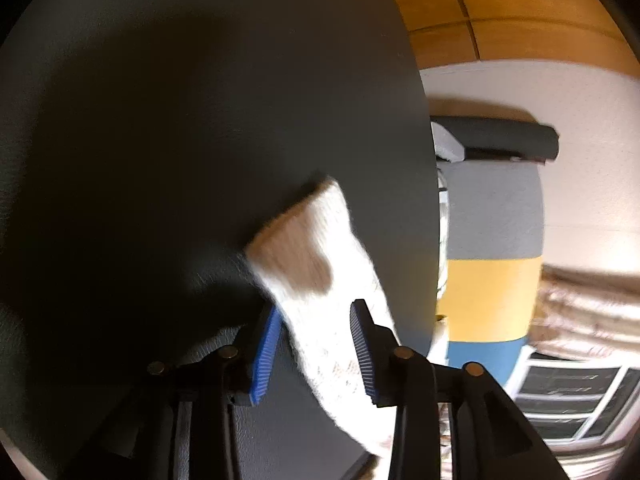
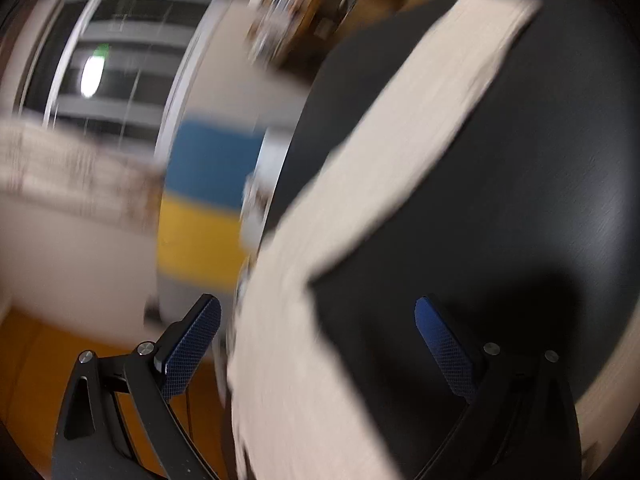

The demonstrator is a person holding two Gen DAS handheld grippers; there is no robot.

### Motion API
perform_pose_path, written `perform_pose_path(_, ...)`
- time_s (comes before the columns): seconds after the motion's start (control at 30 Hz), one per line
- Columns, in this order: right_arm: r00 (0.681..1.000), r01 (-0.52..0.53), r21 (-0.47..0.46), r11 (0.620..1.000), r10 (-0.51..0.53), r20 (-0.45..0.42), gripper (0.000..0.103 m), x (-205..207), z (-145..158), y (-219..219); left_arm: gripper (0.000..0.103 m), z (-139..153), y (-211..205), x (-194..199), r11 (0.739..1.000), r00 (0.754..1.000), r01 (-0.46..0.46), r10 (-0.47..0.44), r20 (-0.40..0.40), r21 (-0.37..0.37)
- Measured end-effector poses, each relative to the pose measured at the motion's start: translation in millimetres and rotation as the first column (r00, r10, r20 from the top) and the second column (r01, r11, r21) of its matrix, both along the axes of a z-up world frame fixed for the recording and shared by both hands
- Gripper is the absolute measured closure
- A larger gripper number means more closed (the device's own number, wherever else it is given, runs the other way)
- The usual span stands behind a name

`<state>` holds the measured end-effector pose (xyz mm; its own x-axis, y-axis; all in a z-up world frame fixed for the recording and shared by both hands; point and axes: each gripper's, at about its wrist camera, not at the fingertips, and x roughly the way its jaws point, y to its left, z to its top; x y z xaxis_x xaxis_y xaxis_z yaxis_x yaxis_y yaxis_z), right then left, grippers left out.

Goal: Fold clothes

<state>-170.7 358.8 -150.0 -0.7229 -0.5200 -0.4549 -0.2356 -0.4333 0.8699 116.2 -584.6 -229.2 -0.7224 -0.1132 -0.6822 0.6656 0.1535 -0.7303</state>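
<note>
Both views show the round black worktop [image 1: 200,120], but only the right wrist view shows the cream cloth [image 2: 400,152] laid long across it and over its edge. Left tongs [image 1: 320,356] are part-open around a fold of cloth, grip uncertain; right tongs [image 2: 316,348] gape wide, tilted, holding nothing.

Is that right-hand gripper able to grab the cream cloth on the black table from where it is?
Probably yes. The right gripper has its jaws wide apart, and the cream cloth lies between its fingers on the black table with nothing in front. The picture is blurred, so contact is unclear.
</note>
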Motion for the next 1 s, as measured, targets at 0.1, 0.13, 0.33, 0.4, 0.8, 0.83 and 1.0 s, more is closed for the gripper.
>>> perform_pose_path(0.1,0.990,0.141,0.035,0.989,-0.142,0.017,0.003,-10.5,-1.1,46.6,0.066,9.4,8.3,-10.6,0.999,0.999,0.032,-0.031,0.041,-0.033)
perform_pose_path(0.13,0.982,0.183,0.046,0.982,-0.185,0.039,0.003,-15.1,-3.6,60.6,0.066,11.6,11.4,-13.7,0.999,0.998,0.037,-0.034,0.050,-0.040)
perform_pose_path(0.33,0.953,0.279,0.027,0.960,-0.280,0.115,0.013,-42.0,-22.7,106.5,0.066,33.3,35.1,-35.1,0.989,0.993,0.083,-0.072,0.095,-0.120)
perform_pose_path(0.4,0.951,0.288,0.025,0.957,-0.288,0.110,0.014,-50.7,-28.1,109.6,0.066,41.8,44.1,-43.3,0.984,0.991,0.103,-0.090,0.097,-0.143)
perform_pose_path(0.8,0.963,0.222,0.075,0.972,-0.230,0.139,0.096,-88.0,-54.6,102.5,0.066,96.4,105.7,-166.9,0.888,0.924,0.380,-0.375,0.071,-0.259)
perform_pose_path(0.83,0.966,0.210,0.095,0.973,-0.221,0.130,0.096,-88.8,-53.0,101.1,0.066,99.7,118.4,-181.9,0.865,0.904,0.425,-0.422,0.070,-0.268)
perform_pose_path(1.0,0.992,0.130,0.124,0.984,-0.129,-0.013,0.096,-90.2,-30.6,85.4,0.066,112.5,203.4,-259.2,0.693,0.738,0.655,-0.672,0.060,-0.302)
